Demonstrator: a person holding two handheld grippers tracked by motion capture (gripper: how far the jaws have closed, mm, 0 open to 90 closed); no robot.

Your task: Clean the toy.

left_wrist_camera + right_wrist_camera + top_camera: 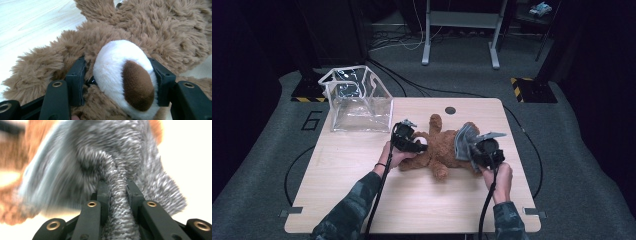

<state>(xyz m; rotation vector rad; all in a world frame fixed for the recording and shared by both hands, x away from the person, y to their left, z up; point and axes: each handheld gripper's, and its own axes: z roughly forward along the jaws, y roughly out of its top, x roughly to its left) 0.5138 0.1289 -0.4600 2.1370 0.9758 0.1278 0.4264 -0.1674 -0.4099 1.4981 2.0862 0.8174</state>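
Slippage is my worry: my right gripper (117, 192) pinches a thin fold of grey cloth (100, 160), which could pull free; my left gripper (120, 82) clamps the teddy bear (439, 145)'s white muzzle (120, 72) mid-table, and tugging may drag it. The clear bag (357, 100) waits beyond.

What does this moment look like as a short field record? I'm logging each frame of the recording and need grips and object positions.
surface: wooden table
main object: brown teddy bear lying mid-table
left gripper: jaws closed around the bear's white snout
right gripper: shut on grey fuzzy cloth, pinched into a fold between the jaws
cloth position: at the bear's right side, partly lifted
other object: clear plastic bag, open, standing at the far left corner
image note: right gripper view is motion-blurred
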